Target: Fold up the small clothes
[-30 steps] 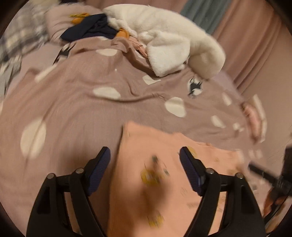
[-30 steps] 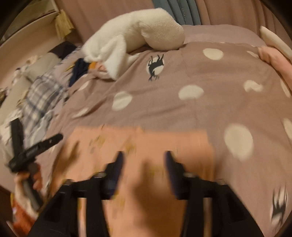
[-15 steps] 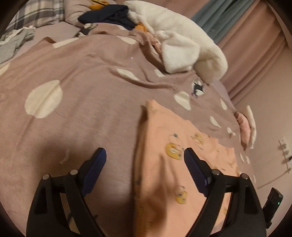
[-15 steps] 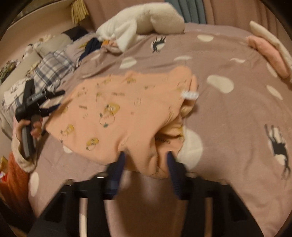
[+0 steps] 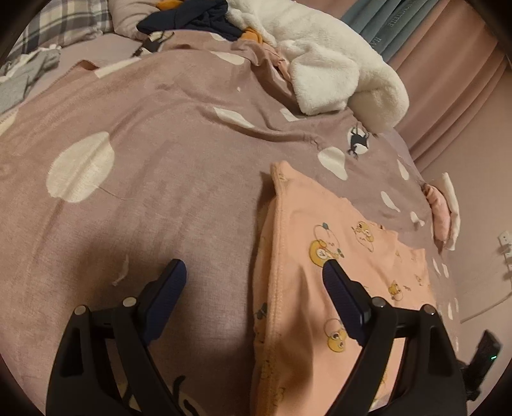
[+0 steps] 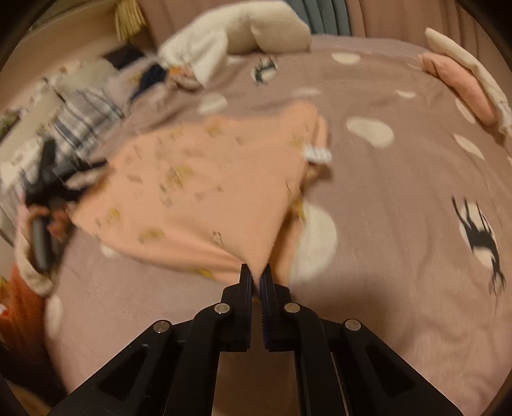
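A small peach garment (image 5: 332,281) with cartoon prints lies spread on a mauve spotted blanket (image 5: 144,198). In the left wrist view my left gripper (image 5: 254,272) hangs open above the garment's hemmed left edge, one finger over the blanket, the other over the cloth. In the right wrist view the same peach garment (image 6: 198,188) stretches away, blurred, with a white label at its far right edge. My right gripper (image 6: 256,270) is shut on the garment's near corner, and the cloth pulls up into a point between the pads.
A white fleece (image 5: 323,60) and dark clothes (image 5: 195,19) are heaped at the far end of the bed. A folded pink and cream stack (image 6: 464,86) sits at the right. A plaid cloth (image 6: 80,124) lies on the left. A person's hand (image 6: 41,224) holds the other gripper's handle.
My right gripper's jaws came together on the peach garment's near corner. The left gripper sank a little toward the garment's left edge and stayed open.
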{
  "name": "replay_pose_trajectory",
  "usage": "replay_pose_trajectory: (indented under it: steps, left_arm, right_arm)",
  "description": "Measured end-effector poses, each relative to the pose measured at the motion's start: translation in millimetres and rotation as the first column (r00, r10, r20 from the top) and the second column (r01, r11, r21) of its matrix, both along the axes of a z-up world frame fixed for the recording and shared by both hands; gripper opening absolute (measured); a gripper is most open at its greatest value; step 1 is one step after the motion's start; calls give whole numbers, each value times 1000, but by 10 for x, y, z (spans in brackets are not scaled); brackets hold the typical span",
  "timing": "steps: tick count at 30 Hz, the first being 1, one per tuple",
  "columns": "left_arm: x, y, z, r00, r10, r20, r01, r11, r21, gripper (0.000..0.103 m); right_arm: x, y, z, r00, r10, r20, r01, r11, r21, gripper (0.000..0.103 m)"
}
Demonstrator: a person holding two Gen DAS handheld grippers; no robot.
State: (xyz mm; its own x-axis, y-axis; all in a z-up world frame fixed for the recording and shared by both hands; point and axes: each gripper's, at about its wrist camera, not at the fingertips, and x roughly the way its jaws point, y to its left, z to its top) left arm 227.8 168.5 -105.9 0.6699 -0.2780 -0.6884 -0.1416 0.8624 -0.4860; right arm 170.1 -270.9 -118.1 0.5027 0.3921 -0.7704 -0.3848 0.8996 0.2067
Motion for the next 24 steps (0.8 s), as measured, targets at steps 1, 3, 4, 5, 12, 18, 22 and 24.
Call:
replay_pose_trajectory:
  steps: [1, 3, 4, 5, 12, 18, 22, 24]
  left_arm:
    - [3, 3, -7, 1000, -8, -6, 8, 1000, -13, 87]
    - [0, 13, -4, 1000, -13, -12, 12, 1000, -25, 88]
    - [-7, 24, -4, 1000, -15, -15, 14, 999, -34, 88]
    - [-12, 30, -3, 1000, -17, -18, 16, 999, -41, 88]
    - [-247, 8, 3, 996, -74, -48, 71, 996, -52, 88]
    - [-668, -26, 1, 987, -120, -109, 107, 987, -118, 89]
    - [-870, -7, -8, 977, -146, -158, 113, 973, -202, 91]
    - [-981, -15, 5, 973, -150, -174, 108, 967, -231, 91]
  right_arm:
    - [-20, -17, -48, 1000, -4, -18, 4, 1000, 12, 6]
    - [-47, -67, -49, 999, -23, -22, 23, 999, 41, 5]
    - [-54, -76, -37, 999, -30, -33, 32, 999, 40, 5]
    - [-58, -67, -28, 999, -29, -39, 30, 999, 23, 5]
    - [-215, -235, 46, 981, -162, -108, 164, 986, 9, 5]
    - [-336, 61, 52, 978, -83, -189, 124, 969, 214, 67]
    - [-287, 268, -18, 964, -66, -256, 148, 938, 314, 74]
    - [-259, 342, -69, 952, -40, -303, 161, 908, 387, 77]
